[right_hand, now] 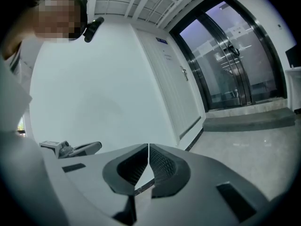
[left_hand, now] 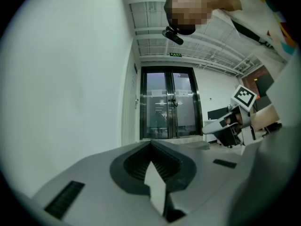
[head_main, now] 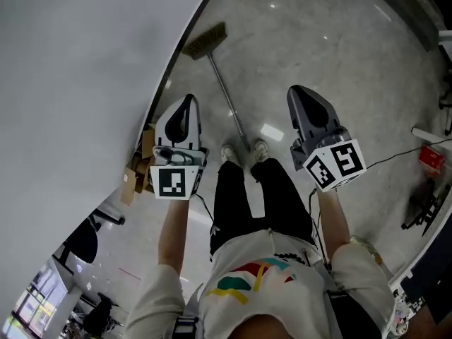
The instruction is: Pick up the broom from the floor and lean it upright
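While the broom (head_main: 226,97) lies flat on the floor (head_main: 318,48), neither tool is ready to take it. The left gripper (head_main: 186,104) and the right gripper (head_main: 302,97) hang above the floor on either side of the handle, well apart from it. Each one's own view shows its jaws pressed together with nothing between them. The brush head (head_main: 206,41) lies far, close to the foot of the wall (head_main: 85,62) on the left. The handle runs back toward the person and ends between the shoes (head_main: 229,154).

The step in hand looks like the reach down to the handle, so the jaws should spread before they get low. Opening late would risk knocking the thin rod and rolling it away.

One sound approach is to bring one gripper down near the end by the feet. The slot should be turned across the handle, so that the pads close on its sides and not along it. The rod looks like smooth metal and may slip or spin in a light pinch, so a firm, centred bite seems wise.

The other gripper could take hold farther up, to steady the swing. The bristles could stay on the floor as a pivot while the near end rises. The wall on the left looks the nearest place to rest it.
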Action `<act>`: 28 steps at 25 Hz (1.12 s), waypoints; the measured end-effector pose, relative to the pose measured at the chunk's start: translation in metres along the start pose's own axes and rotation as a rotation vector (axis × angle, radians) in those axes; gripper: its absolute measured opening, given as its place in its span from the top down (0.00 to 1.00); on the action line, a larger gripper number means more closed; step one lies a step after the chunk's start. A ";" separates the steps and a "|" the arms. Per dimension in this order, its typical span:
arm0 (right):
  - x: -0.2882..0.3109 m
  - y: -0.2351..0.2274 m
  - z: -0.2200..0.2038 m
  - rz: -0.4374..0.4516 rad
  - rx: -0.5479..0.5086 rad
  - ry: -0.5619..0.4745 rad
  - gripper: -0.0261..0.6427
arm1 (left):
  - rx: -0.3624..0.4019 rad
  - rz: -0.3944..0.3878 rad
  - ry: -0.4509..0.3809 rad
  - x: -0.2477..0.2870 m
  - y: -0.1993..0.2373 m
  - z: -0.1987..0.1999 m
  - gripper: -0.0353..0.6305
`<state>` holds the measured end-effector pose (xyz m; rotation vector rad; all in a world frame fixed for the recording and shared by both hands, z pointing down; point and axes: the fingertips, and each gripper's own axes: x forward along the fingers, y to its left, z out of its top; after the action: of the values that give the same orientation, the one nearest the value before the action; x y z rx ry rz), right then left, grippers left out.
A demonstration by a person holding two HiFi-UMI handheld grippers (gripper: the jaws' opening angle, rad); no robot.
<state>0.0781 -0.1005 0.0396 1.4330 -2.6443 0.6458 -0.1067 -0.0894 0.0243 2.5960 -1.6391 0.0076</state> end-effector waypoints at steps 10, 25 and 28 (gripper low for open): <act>0.138 -0.131 -0.272 0.076 -0.080 -0.020 0.94 | 0.139 -0.080 0.007 0.081 0.055 -0.345 0.88; 0.214 -0.200 -0.535 0.275 -0.117 0.085 0.93 | 0.371 -0.557 0.253 0.100 0.034 -0.699 0.88; 0.206 -0.202 -0.570 0.299 -0.115 0.120 0.93 | 0.351 -0.713 0.330 0.073 0.009 -0.735 0.79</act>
<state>0.0472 -0.1365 0.6764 0.9467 -2.7710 0.5696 -0.0588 -0.1128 0.7614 3.0585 -0.5966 0.6897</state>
